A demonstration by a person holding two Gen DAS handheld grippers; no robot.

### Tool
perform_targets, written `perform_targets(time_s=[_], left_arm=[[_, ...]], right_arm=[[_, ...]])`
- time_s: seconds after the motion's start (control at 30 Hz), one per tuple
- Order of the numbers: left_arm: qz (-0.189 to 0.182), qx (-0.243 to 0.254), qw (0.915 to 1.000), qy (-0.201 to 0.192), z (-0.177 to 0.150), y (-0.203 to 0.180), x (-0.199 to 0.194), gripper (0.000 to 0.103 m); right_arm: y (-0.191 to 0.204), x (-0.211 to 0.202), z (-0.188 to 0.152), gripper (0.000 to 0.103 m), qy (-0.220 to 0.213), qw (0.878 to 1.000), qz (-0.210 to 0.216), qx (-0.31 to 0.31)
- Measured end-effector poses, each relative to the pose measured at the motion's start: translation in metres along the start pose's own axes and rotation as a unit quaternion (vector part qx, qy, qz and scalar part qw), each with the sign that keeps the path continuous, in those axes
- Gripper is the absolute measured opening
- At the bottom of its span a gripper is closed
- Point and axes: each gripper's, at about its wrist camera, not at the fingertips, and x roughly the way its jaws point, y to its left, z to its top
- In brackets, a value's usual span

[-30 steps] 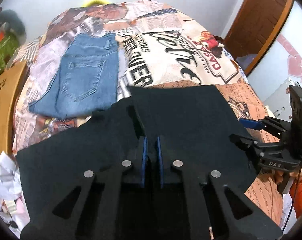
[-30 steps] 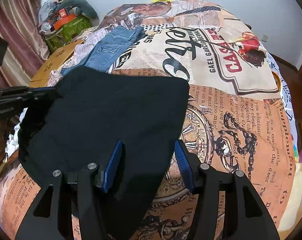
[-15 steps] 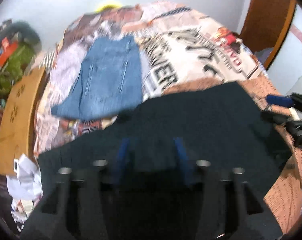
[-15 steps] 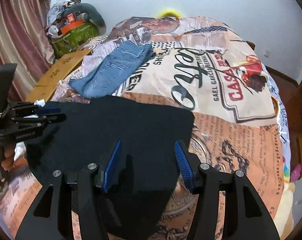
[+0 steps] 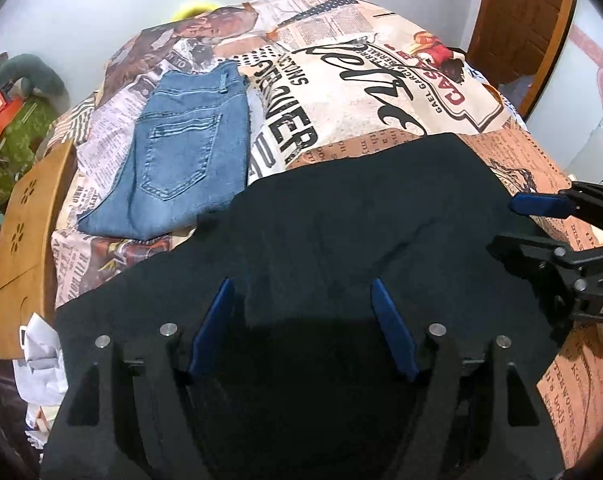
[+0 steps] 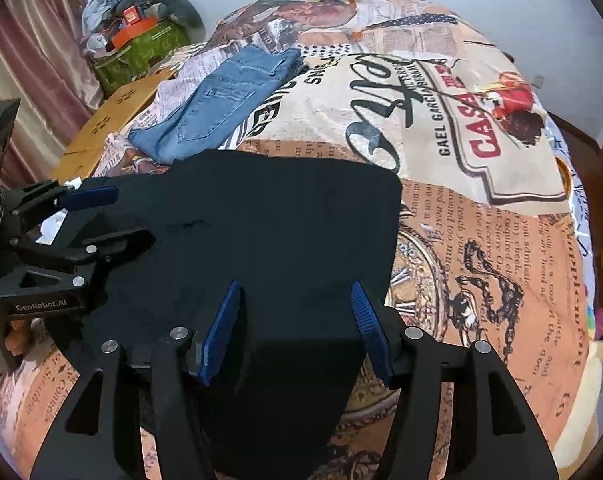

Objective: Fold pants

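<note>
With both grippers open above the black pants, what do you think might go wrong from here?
1. The black pants hang over the near bed edge, so with the left gripper and right gripper open they may slide off.
2. Their far corner touches or overlaps the folded jeans; dragging them could disturb that pile.
3. A ridge in the cloth may get pressed into the next fold.

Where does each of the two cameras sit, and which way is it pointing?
Left wrist: on the left gripper, looking along its fingers over the black pants and bed; the right gripper shows.
Right wrist: on the right gripper, same direction; the left gripper shows.
Shared: pants, jeans, bed.
</note>
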Motion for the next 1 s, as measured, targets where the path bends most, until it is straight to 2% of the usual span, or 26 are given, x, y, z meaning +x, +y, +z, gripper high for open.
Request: perform_targets(time_s=[0.13, 0.27, 0.33, 0.37, 0.47, 0.5, 0.73, 0.9, 1.0], left_arm=[[0.027, -0.008, 0.9993, -0.025, -0.005, 0.011, -0.022, 0.073], [0.054, -0.033, 0.9958, -0.065, -0.013, 0.034, -0.055, 0.093], [0.066, -0.047, 0.9932, -0.083, -0.018, 0.045, -0.07, 0.098], [0.073, -0.056, 0.9915, -0.092, -0.022, 0.053, -0.079, 0.099], [0.081, -0.085, 0.9878, -0.102, -0.034, 0.077, -0.096, 0.102], [0.082, -0.094, 0.9869, -0.102, -0.039, 0.084, -0.1, 0.102], [0.077, -0.185, 0.9773, -0.068, -0.087, 0.148, -0.106, 0.102], [0.041, -0.27, 0.9619, -0.021, -0.133, 0.187, -0.092, 0.102], [0.011, -0.312, 0.9501, 0.011, -0.159, 0.203, -0.081, 0.102]], right_arm=[[0.007, -0.016, 0.003, 0.055, -0.022, 1.0, 0.006, 0.007], [0.021, -0.038, 0.009, 0.066, -0.054, 0.999, 0.002, -0.004], [0.029, -0.048, 0.012, 0.067, -0.067, 0.998, 0.001, -0.011], [0.035, -0.054, 0.013, 0.069, -0.074, 0.997, 0.004, -0.015], [0.048, -0.063, 0.016, 0.086, -0.095, 0.995, 0.001, -0.027], [0.053, -0.065, 0.016, 0.086, -0.099, 0.995, 0.001, -0.032], [0.083, -0.056, 0.018, 0.087, -0.085, 0.994, 0.01, -0.061], [0.099, -0.035, 0.018, 0.087, -0.056, 0.996, 0.017, -0.073], [0.104, -0.02, 0.015, 0.087, -0.036, 0.996, 0.001, -0.081]])
